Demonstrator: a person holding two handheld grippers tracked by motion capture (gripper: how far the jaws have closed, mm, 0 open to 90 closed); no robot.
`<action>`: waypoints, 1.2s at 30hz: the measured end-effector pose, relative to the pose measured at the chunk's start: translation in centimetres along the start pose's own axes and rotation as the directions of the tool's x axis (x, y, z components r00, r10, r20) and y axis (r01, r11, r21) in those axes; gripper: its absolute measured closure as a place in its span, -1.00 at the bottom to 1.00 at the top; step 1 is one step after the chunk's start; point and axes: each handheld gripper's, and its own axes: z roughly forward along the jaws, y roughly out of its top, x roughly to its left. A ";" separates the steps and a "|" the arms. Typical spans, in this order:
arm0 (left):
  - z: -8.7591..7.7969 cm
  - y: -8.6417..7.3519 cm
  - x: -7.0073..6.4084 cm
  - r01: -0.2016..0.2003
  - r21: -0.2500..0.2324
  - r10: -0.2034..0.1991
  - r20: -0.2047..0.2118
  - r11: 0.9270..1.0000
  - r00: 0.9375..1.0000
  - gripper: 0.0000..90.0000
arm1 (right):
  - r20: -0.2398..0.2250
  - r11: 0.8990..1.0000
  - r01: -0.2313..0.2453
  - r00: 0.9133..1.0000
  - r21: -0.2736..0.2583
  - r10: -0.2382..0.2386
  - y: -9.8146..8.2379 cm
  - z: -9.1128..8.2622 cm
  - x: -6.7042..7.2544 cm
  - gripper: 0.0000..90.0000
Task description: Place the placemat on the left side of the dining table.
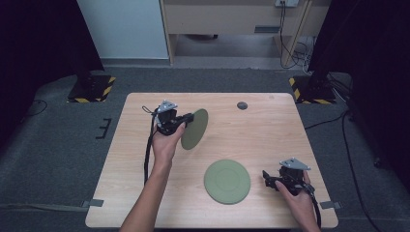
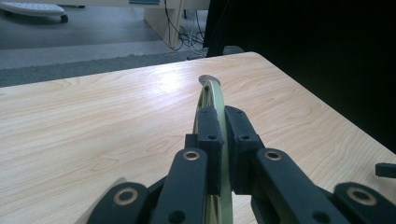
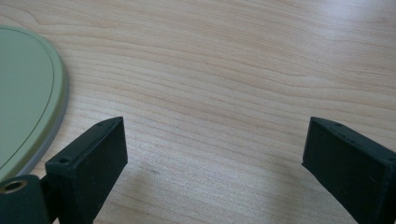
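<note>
Two green plates, one lifted on edge.
My left gripper (image 1: pixel 189 119) clamps the tilted plate (image 1: pixel 195 129) (its lower rim cut off in the left gripper view); my right gripper (image 1: pixel 267 178) gapes beside the flat plate (image 1: pixel 227 181).

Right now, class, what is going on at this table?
A person works with two hand-held grippers. The left gripper is shut on the rim of a green plate, holding it on edge above the table. A second plate lies flat nearby. The right gripper rests open beside it, holding nothing.
</note>
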 end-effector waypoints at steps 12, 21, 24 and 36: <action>-0.6 0.1 0.6 -0.001 -0.003 0.001 -0.015 1.000 1.000 0.90 | -0.002 1.000 0.005 1.000 0.004 -0.004 0.0 0.1 0.0 -0.85; -1.7 0.1 1.5 0.005 -0.016 -0.005 -0.031 1.000 1.000 0.90 | 0.000 1.000 0.005 1.000 0.008 -0.005 -0.1 0.1 0.1 -0.85; -2.0 0.1 1.8 0.010 -0.019 -0.011 -0.037 1.000 0.999 0.90 | 0.001 1.000 0.005 1.000 0.008 -0.005 -0.1 0.2 0.0 -0.85; -3.1 -0.6 3.5 0.025 -0.017 -0.026 -0.063 1.000 0.998 0.90 | 0.001 1.000 0.001 1.000 0.010 -0.001 -0.1 0.2 0.0 -0.85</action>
